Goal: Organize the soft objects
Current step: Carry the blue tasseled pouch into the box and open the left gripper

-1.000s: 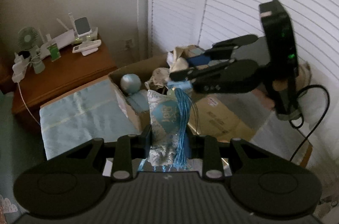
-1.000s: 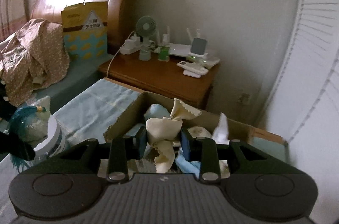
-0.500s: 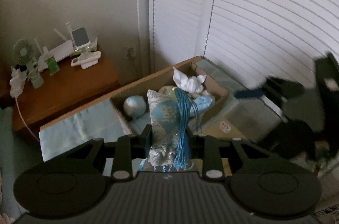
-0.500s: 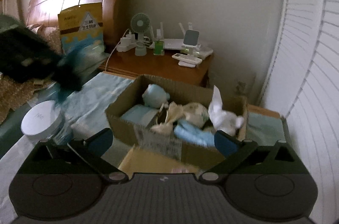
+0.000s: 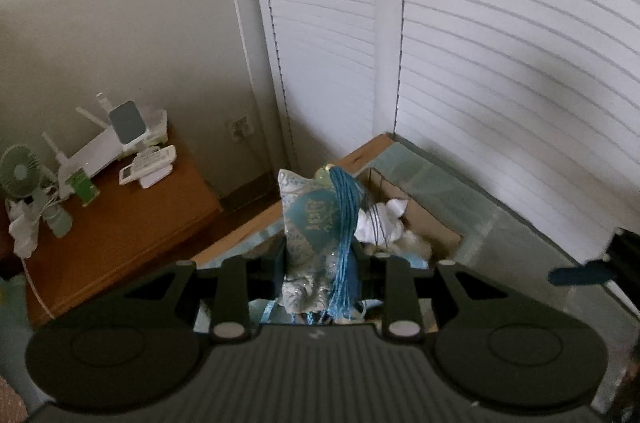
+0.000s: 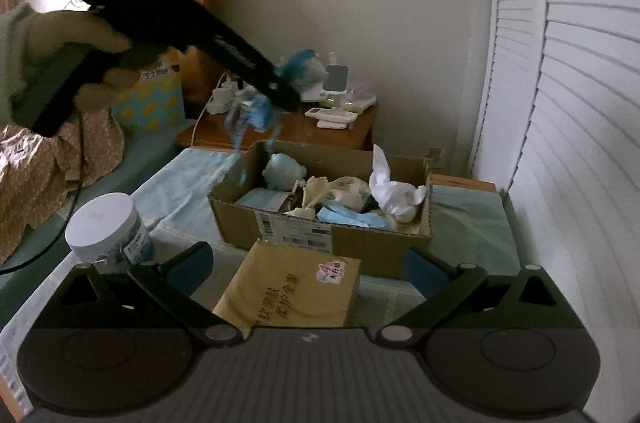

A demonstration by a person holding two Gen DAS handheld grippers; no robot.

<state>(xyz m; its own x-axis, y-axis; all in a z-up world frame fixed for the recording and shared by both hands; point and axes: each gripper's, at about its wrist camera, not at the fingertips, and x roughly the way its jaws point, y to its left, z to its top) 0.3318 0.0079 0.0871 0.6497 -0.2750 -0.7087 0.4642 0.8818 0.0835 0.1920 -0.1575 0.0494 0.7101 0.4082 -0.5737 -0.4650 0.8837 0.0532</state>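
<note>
The right tool [image 6: 308, 273] stands with its jaws spread wide and nothing between them, having just opened, its blue pads flanking a tan packet [image 6: 292, 289] printed with dark characters that lies directly ahead. Just left of the packet stands a white-lidded jar [image 6: 106, 225]. Beyond the packet sits an open cardboard box [image 6: 320, 219] on a pale blue cloth [image 6: 176, 183], holding a round blue plush toy [image 6: 282, 171], a cream cloth [image 6: 316, 193], a light blue folded piece [image 6: 352, 217] and a crumpled white cloth [image 6: 394, 193] at its right end.

Above and left of the box, a gloved hand [image 6: 68, 63] carries the left tool [image 6: 286, 95], clenched on a patterned blue sachet [image 5: 310, 223] with a bright blue tassel [image 5: 344, 235] hanging down its front; in the right wrist view the sachet is blurred. From the left wrist view the sachet stands upright between the pads, above the box's near edge, with the white cloth showing behind it to the right.

Farther back, a wooden nightstand [image 6: 288, 131] carries a small green fan [image 5: 18, 175], a white router [image 5: 100, 153] and a white remote [image 5: 148, 167]. A floral cloth [image 6: 48, 167] lies on the bed at left. White louvered doors [image 5: 500, 63] fill the right side of the room.
</note>
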